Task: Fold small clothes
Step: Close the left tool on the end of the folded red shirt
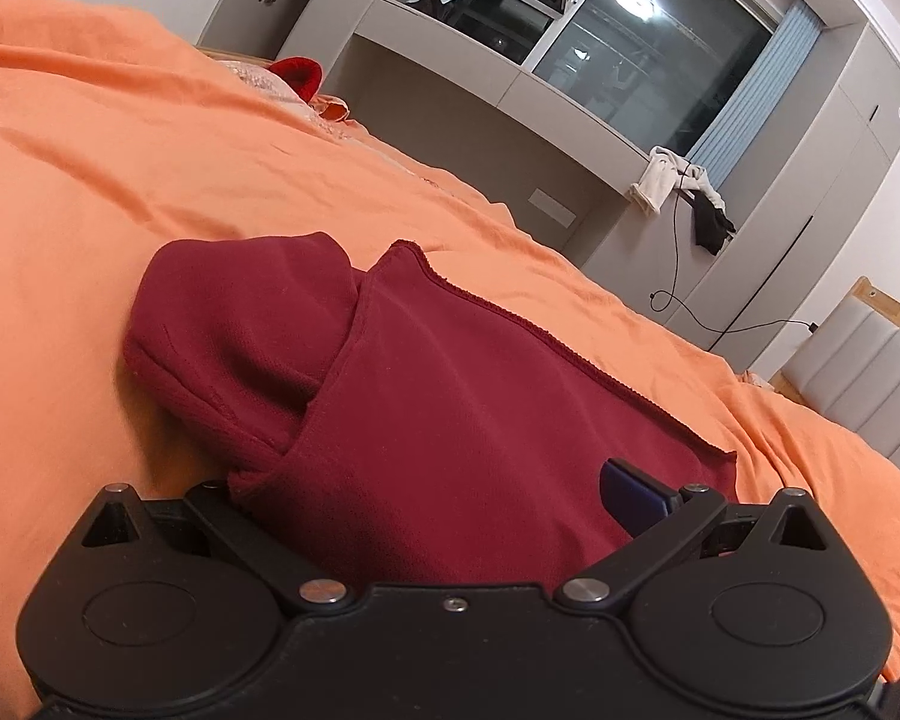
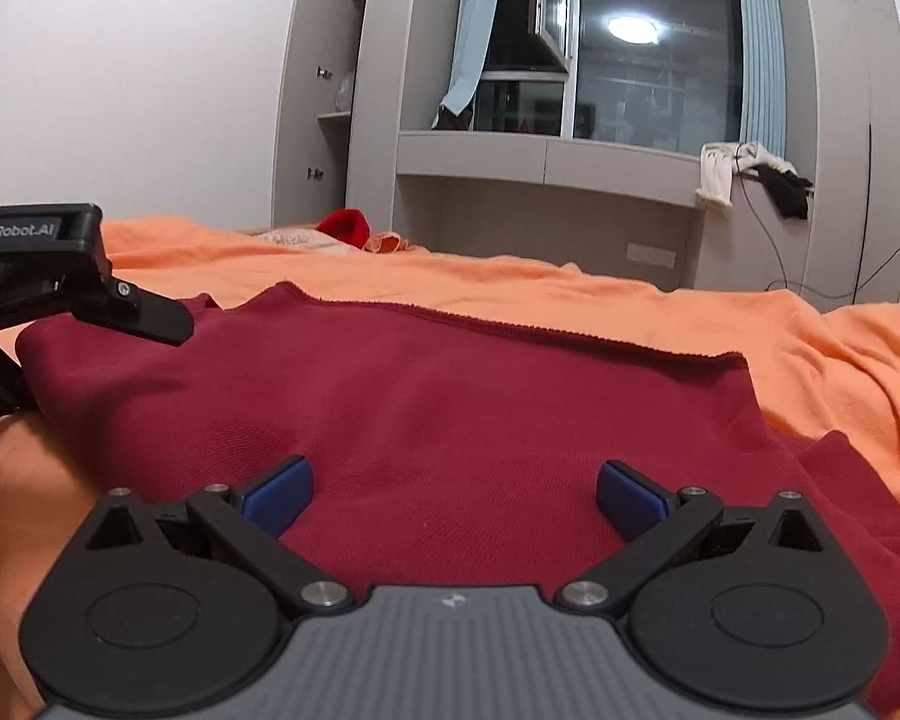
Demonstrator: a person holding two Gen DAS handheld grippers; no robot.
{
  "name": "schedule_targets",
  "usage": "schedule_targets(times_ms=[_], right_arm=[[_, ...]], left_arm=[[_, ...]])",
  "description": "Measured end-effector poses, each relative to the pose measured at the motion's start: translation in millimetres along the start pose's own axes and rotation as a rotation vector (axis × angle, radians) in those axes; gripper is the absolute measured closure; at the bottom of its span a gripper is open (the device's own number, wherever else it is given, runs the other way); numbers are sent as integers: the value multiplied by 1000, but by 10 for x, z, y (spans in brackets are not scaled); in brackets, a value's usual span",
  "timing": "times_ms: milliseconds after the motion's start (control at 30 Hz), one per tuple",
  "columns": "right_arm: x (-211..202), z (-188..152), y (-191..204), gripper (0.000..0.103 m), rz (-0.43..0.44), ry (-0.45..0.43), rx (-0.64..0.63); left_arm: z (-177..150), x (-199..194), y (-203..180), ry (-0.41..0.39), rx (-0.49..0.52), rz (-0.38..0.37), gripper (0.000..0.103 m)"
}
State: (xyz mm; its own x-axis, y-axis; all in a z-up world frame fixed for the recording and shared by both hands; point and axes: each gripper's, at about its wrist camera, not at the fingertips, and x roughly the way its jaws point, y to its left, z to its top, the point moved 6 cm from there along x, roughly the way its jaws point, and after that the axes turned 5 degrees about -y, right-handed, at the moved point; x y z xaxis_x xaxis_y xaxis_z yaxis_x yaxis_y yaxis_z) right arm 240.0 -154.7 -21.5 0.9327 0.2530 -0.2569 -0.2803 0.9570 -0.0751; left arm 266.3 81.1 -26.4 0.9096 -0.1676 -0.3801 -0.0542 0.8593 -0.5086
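A dark red knit garment lies spread on an orange bed cover, its flat panel ending in a straight ribbed hem at the far side. In the left wrist view, 1 bulky folded part bunches at the left, partly tucked under the flat panel.

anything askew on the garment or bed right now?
The dark red garment is not flat: its sleeve is bunched up on the left, draped over the left claw. The orange bedsheet is wrinkled. Nothing spilled or damaged.
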Motion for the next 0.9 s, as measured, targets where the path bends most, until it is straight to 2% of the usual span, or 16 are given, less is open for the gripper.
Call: schedule_targets(times_ms=[433, 700, 900], right_arm=[[-43, -52, 26, 0, -17, -35, -12], [-41, -53, 26, 0, -18, -37, -12], [-40, -55, 24, 0, -18, -37, -11]], left_arm=[[21, -5, 4, -20, -11, -1, 1], [115, -76, 91, -69, -17, 54, 1], [119, -98, 112, -64, -12, 67, 7]])
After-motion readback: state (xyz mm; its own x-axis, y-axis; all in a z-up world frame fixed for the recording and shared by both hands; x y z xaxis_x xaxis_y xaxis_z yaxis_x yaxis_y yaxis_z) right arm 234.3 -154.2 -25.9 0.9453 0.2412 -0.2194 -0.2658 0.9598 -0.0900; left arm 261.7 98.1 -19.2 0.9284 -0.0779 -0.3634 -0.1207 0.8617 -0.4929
